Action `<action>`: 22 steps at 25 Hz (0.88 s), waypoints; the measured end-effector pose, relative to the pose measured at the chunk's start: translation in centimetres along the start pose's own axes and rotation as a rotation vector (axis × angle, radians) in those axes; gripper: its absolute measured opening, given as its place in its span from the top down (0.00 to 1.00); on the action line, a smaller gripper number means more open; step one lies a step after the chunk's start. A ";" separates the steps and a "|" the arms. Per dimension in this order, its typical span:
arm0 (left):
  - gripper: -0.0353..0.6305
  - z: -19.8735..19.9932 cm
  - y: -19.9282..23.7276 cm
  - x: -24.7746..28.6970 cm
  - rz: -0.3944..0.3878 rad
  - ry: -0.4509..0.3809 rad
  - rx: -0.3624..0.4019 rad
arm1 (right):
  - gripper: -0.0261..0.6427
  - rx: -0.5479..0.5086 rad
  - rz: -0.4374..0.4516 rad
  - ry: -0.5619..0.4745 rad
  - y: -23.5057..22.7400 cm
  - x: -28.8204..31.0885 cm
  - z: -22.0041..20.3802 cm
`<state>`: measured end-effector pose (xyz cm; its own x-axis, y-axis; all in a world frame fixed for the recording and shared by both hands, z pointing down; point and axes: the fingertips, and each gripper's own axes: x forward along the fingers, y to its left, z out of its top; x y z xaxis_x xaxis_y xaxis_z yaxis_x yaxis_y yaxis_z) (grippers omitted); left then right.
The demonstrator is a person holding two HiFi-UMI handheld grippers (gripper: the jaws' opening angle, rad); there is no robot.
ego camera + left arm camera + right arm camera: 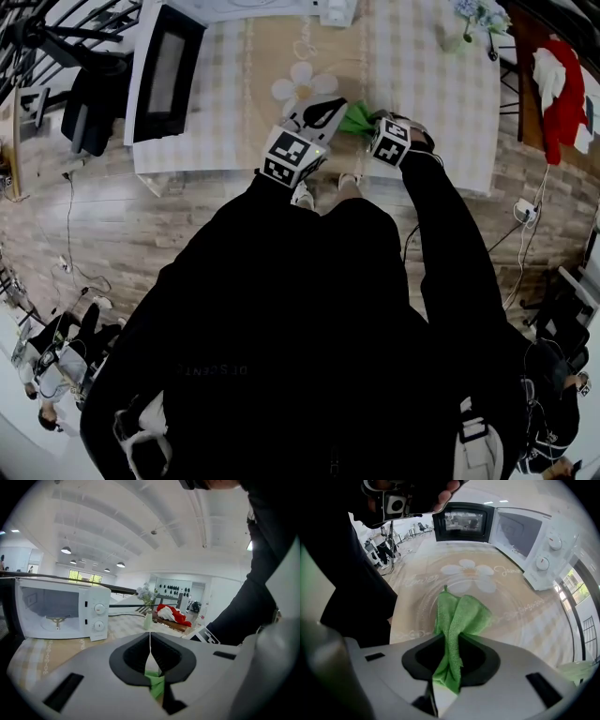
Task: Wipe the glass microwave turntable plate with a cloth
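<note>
**Grip and wiping contact.** The right gripper [451, 641] has its jaws drawn narrow on a bunched fold of the green cloth [461, 613]. The free end fans out ahead of the tips, so a broad soft pad meets the glass and no hard part does.

The cloth lies against the face of the clear plate [512, 603], whose faint rings show around it with the flower runner [466, 571] visible through the glass.

The left gripper [150, 641] has its jaws all but together on a thin pale sliver — judged to be the plate's rim seen edge-on. A scrap of green shows beyond it at 6 o'clock. The plate therefore appears to be held on edge, clear of the table [431, 84], pinched at the rim to leave the face free for wiping. Whether its lower edge rests on anything cannot be told.

In the head view the two grippers meet in front of the person, with the cloth between them. The microwave [164, 70] stands at 10 o'clock from them with its door open and its cavity without the plate.

Step in hand, by judgement — wiping one face. Too hard a push could make the rim slip in the left jaws.
</note>
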<state>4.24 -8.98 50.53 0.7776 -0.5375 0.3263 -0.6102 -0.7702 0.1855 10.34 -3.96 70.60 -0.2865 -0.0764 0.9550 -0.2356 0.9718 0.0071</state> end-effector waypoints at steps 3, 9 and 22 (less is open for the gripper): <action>0.91 0.0 -0.6 0.0 -0.014 0.002 0.008 | 0.81 -0.018 0.013 0.014 1.3 0.0 -0.2; 0.91 0.3 -1.3 -0.1 -0.033 -0.003 0.020 | 0.81 -0.028 0.024 0.024 3.3 -0.2 -0.4; 0.91 1.4 -2.0 0.3 -0.063 -0.022 0.023 | 0.81 -0.021 0.092 0.038 6.3 -0.6 -0.8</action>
<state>5.88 -8.13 48.94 0.8177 -0.4948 0.2942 -0.5564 -0.8104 0.1836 9.82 2.38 70.30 -0.2700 0.0215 0.9626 -0.1907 0.9787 -0.0753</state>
